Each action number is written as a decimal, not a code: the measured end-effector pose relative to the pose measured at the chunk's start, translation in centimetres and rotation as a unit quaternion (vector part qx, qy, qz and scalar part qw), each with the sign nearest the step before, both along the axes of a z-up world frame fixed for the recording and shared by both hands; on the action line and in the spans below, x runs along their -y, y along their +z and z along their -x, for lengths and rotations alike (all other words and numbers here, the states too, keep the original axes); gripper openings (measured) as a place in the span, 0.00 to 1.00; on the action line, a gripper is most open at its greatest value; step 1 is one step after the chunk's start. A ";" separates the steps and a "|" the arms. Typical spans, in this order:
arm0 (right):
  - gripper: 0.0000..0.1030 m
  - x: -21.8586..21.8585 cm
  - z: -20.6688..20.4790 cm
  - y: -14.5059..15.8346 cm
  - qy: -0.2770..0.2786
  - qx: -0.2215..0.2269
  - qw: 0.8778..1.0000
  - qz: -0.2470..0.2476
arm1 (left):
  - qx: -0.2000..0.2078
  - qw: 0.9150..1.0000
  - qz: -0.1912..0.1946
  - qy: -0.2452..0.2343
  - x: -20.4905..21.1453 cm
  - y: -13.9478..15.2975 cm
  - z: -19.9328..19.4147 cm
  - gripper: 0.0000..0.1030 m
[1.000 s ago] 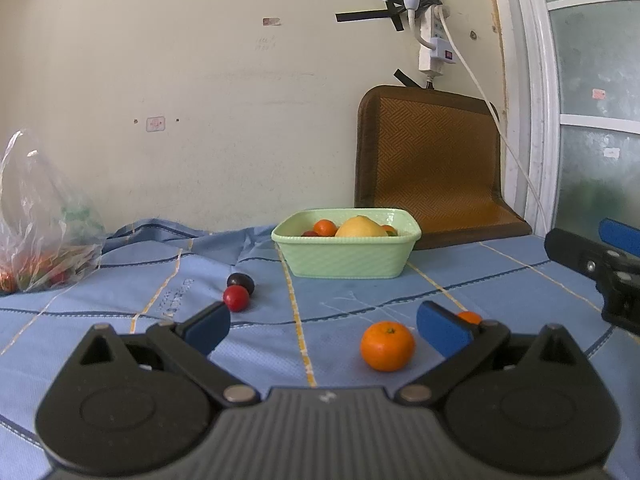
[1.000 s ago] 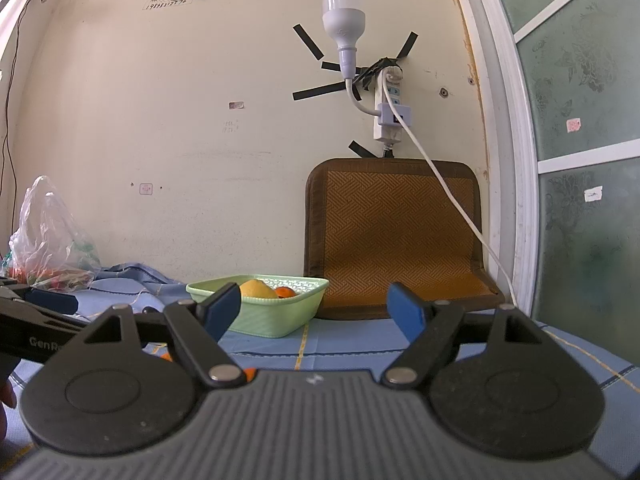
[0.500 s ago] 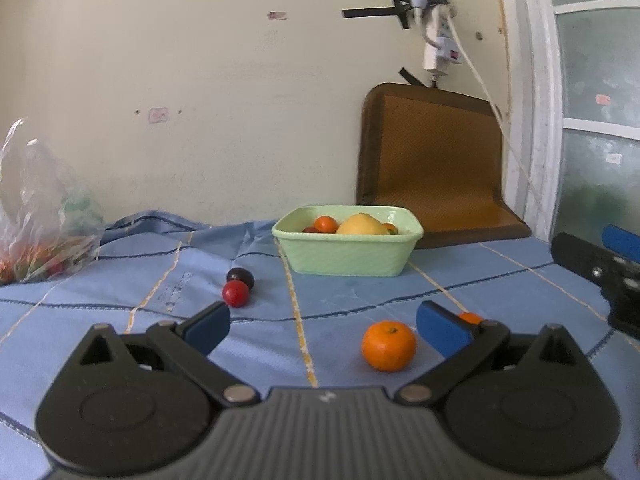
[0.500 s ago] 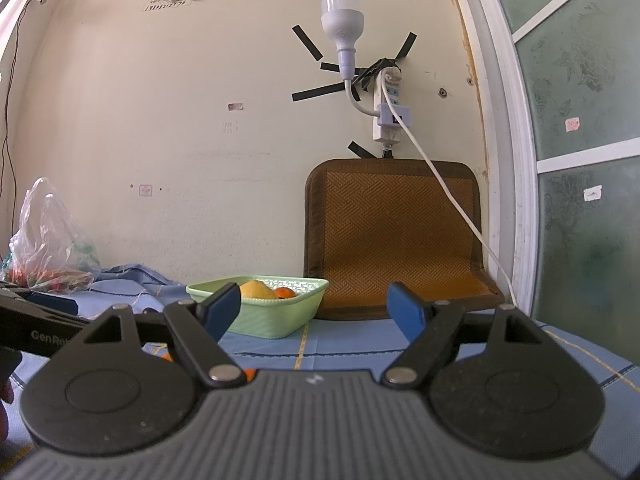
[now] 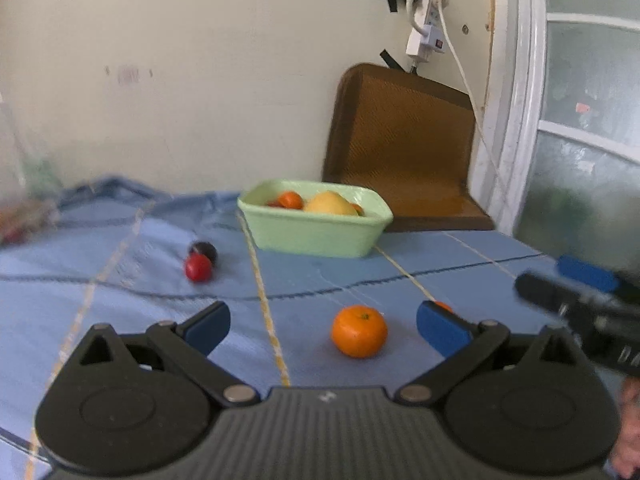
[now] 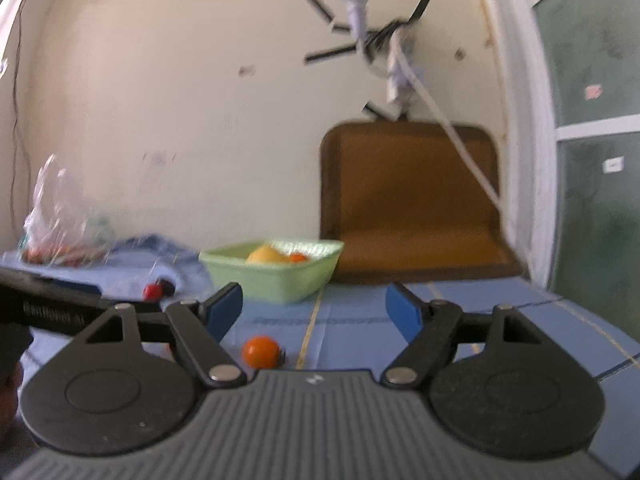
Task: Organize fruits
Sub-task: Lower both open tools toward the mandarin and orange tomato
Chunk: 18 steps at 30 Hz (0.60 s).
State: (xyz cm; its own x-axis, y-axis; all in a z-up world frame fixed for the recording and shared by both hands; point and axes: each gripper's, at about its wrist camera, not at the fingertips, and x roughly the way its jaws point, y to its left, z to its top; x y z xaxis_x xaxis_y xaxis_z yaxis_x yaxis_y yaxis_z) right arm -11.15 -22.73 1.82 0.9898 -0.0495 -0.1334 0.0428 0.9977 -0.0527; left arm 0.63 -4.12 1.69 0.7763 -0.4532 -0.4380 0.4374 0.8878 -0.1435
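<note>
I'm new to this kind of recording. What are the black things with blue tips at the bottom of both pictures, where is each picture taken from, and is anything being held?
No robot here: a person holds a hand-held two-finger gripper in each hand, each with a wide-angle camera looking along its fingers. One picture is from the left gripper, the other from the right gripper; each also shows at the edge of the other's view. The blue tips are finger pads.

On the blue cloth lie a large orange, a smaller orange fruit, a red fruit and a dark fruit. The green tub by the wall already holds several fruits. A plastic bag sits at the far left.

Nothing is held: both grippers are open. The right one's jaws have just closed slightly, with nothing gripped between them.
</note>
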 end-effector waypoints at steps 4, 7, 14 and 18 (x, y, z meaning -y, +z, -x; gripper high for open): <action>0.73 0.3 -0.8 -0.1 0.041 -0.049 0.998 0.014 | -0.033 0.999 0.030 -0.015 -0.6 -0.3 -1.1 1.00; 0.68 0.7 -1.7 -0.1 0.075 -0.079 0.994 0.016 | -0.037 0.998 0.028 -0.043 -0.1 -0.2 -1.3 1.00; 0.53 2.1 -6.0 0.0 0.122 -0.168 0.978 -0.009 | -0.040 0.996 -0.039 -0.070 3.2 -0.3 -2.9 0.90; 0.47 2.1 -7.7 -0.2 0.137 -0.198 0.971 -0.010 | -0.083 0.992 -0.054 -0.073 3.8 -1.0 -4.4 0.77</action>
